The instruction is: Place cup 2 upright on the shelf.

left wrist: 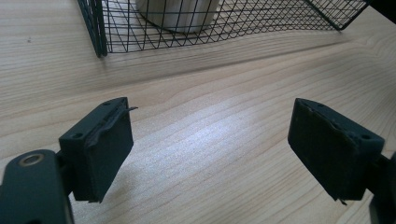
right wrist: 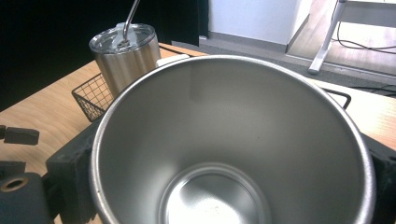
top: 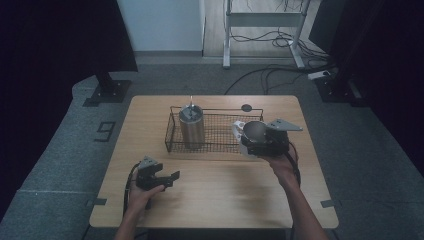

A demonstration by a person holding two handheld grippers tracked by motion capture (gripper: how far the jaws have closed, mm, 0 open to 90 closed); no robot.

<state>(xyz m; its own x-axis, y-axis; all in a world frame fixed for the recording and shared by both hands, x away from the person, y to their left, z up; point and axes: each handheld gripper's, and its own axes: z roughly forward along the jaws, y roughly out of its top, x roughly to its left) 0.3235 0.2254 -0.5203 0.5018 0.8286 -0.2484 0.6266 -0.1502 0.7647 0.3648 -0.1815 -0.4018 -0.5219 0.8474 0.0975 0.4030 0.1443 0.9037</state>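
Wooden and pale, the table (top: 215, 195) was seen from the high view, carrying everything else. A black wire basket (top: 220, 131) was set across its far half, long side facing the person. Inside the basket, at its left end, a steel tumbler (top: 192, 125) stood upright, closed by a clear lid with a metal straw (right wrist: 132, 16) rising through it; the rest of the basket's mesh floor appeared bare. At the basket's right end, an open steel cup (top: 254, 132) was held by the right gripper (top: 265, 142), its jaws clenched against the cup's outer wall on either side. In the right gripper view the cup's interior (right wrist: 233, 154) was seen to be empty and shiny down to its round base. Whether the cup rested on the basket or was held just over its edge could not be told. The left gripper (top: 159, 177) was held low over the near left of the table, well apart from the basket, its jaws spread wide with only bare wood between them.
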